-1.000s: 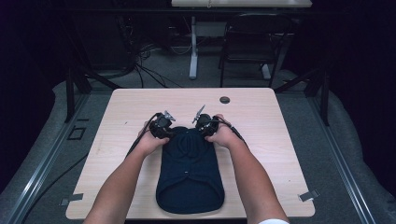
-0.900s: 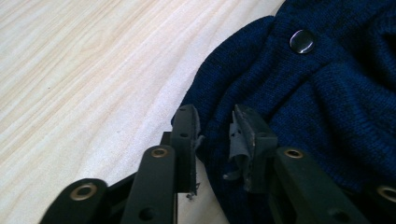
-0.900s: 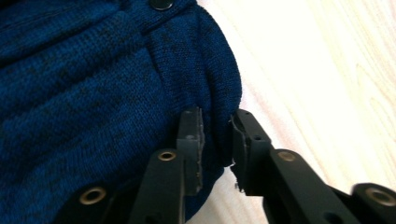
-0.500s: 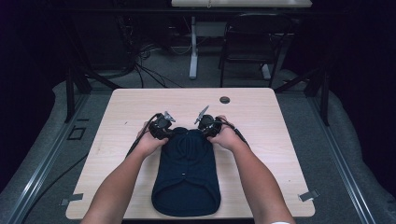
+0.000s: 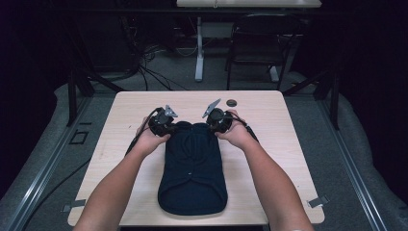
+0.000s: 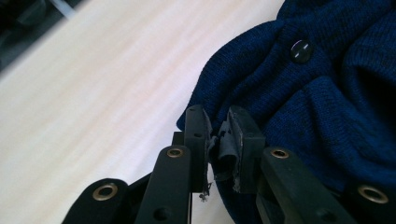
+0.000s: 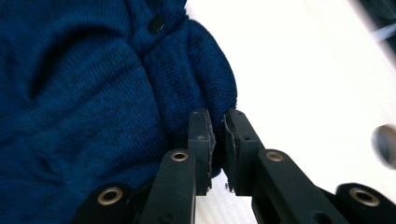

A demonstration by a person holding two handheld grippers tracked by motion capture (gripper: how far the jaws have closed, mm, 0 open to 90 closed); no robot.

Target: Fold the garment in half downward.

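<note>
Two grippers are busy with one dark blue knitted cardigan (image 5: 193, 168). It lies flat on the wooden table (image 5: 269, 115), long way toward the person, with its far end between the two hands.

In the high view the left gripper (image 5: 161, 123) sits at the far left corner of the cardigan, and the right gripper (image 5: 216, 120) sits at the far right corner. In the left gripper view the jaws are pinched together on a fold of the blue knit (image 6: 327, 107), close to a dark button (image 6: 300, 50). In the right gripper view the jaws are squeezed on the rounded edge of the knit (image 7: 93, 93) too. Both pairs of jaws have just been closing, with cloth between them.

It looks like the grab step is done and the lifting or folding step is starting. The far end seems a little raised off the table.

Next, both hands should move together, at the same speed, so the cardigan stays even. They should hold tight so the knit does not slip out. A small dark round thing (image 5: 232, 102) lies on the table beyond the right hand, well away from the cloth.
</note>
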